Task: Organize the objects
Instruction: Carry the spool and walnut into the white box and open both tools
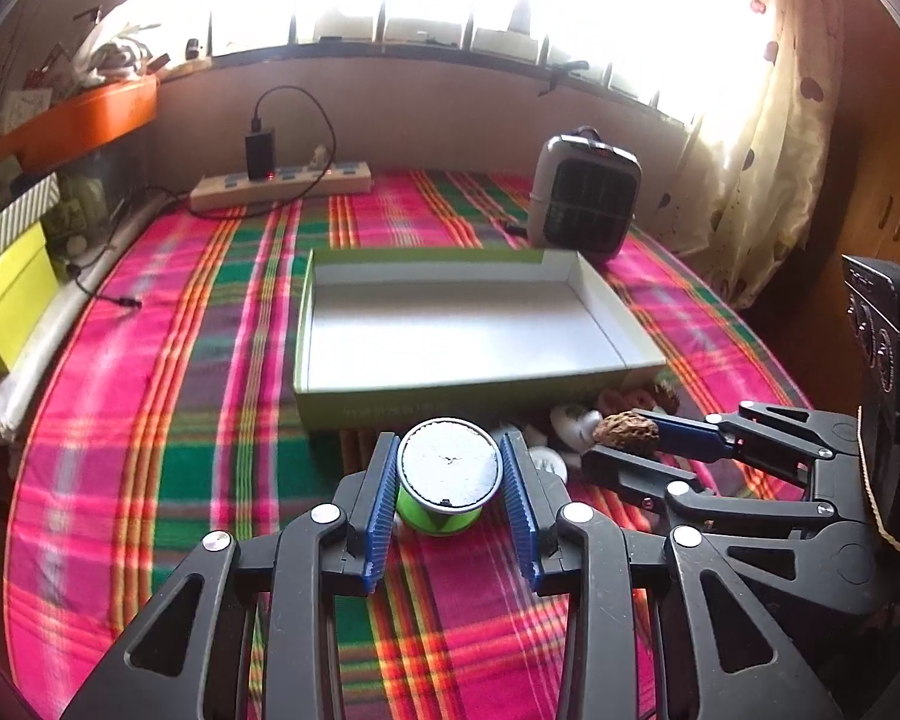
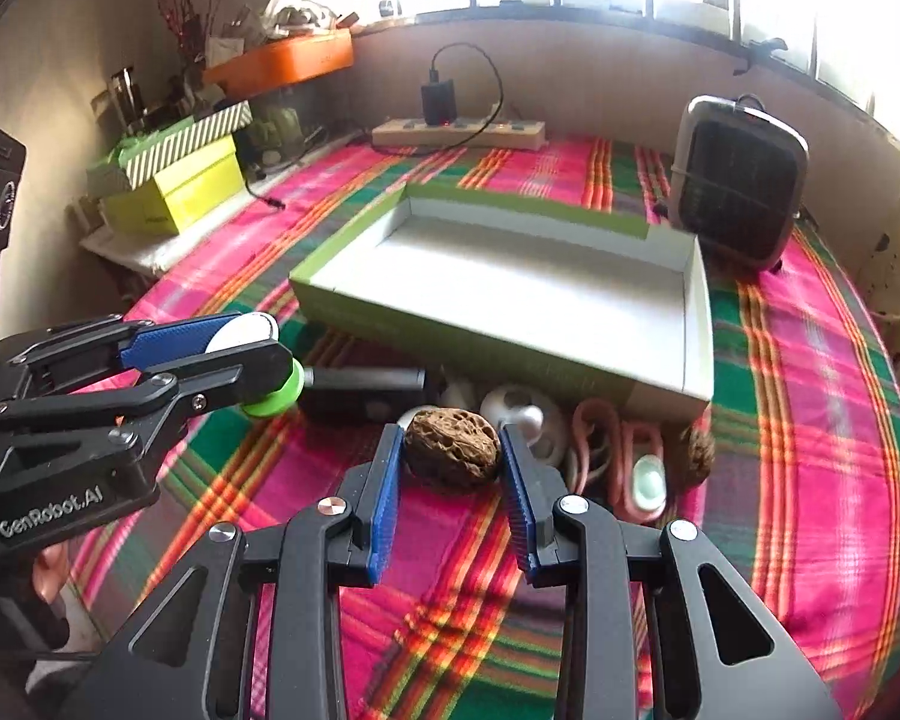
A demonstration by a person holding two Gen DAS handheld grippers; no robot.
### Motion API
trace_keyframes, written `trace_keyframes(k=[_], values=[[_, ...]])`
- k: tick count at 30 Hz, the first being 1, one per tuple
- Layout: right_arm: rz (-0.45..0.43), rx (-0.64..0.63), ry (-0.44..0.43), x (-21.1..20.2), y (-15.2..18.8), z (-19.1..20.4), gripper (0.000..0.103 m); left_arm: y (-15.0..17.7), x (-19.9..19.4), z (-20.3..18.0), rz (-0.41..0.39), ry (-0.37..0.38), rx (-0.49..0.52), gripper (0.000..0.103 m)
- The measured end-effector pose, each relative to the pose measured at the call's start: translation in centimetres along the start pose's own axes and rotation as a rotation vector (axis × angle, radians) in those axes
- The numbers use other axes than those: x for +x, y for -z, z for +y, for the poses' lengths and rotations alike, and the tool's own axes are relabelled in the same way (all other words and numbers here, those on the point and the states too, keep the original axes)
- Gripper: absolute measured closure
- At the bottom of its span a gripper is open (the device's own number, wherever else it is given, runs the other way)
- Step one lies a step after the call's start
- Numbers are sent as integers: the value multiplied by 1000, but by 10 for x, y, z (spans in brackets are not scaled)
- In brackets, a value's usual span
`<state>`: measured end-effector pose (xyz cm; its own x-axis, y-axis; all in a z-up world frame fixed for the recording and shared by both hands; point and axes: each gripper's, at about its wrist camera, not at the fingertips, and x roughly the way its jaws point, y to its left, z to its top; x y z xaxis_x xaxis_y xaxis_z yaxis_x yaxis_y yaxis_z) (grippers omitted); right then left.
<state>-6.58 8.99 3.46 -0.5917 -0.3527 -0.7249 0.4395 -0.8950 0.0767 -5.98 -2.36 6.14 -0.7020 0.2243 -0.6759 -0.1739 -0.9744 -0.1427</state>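
Note:
My left gripper (image 1: 450, 462) is shut on a green spool with a white round top (image 1: 450, 471), held above the plaid cloth just in front of the open green box (image 1: 480, 387). It also shows in the right wrist view (image 2: 264, 354). My right gripper (image 2: 452, 450) is shut on a brown walnut (image 2: 453, 447), also seen in the left wrist view (image 1: 627, 429). The box (image 2: 510, 348) has a white inside with nothing in it. Loose items lie along its front wall: a black bar (image 2: 366, 387), white round pieces (image 2: 525, 414), a pink looped cord (image 2: 606, 444), a second walnut (image 2: 696, 450).
A grey fan heater (image 1: 585, 195) stands behind the box at the right. A power strip with a black charger (image 1: 282, 180) lies at the back. Yellow and striped boxes (image 1: 6, 282) stack at the left edge. A curtain (image 1: 768, 150) hangs at the right.

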Motion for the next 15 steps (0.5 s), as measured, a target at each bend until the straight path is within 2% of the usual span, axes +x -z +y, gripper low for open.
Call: trace_keyframes(k=[8,15], values=[[-38,21,14,1,-31,-17,70,-36,14,11,-22,18,0,72],[-32,57,13,20,-55,-34,70,-58,41,26,-12,31,-21,72]])
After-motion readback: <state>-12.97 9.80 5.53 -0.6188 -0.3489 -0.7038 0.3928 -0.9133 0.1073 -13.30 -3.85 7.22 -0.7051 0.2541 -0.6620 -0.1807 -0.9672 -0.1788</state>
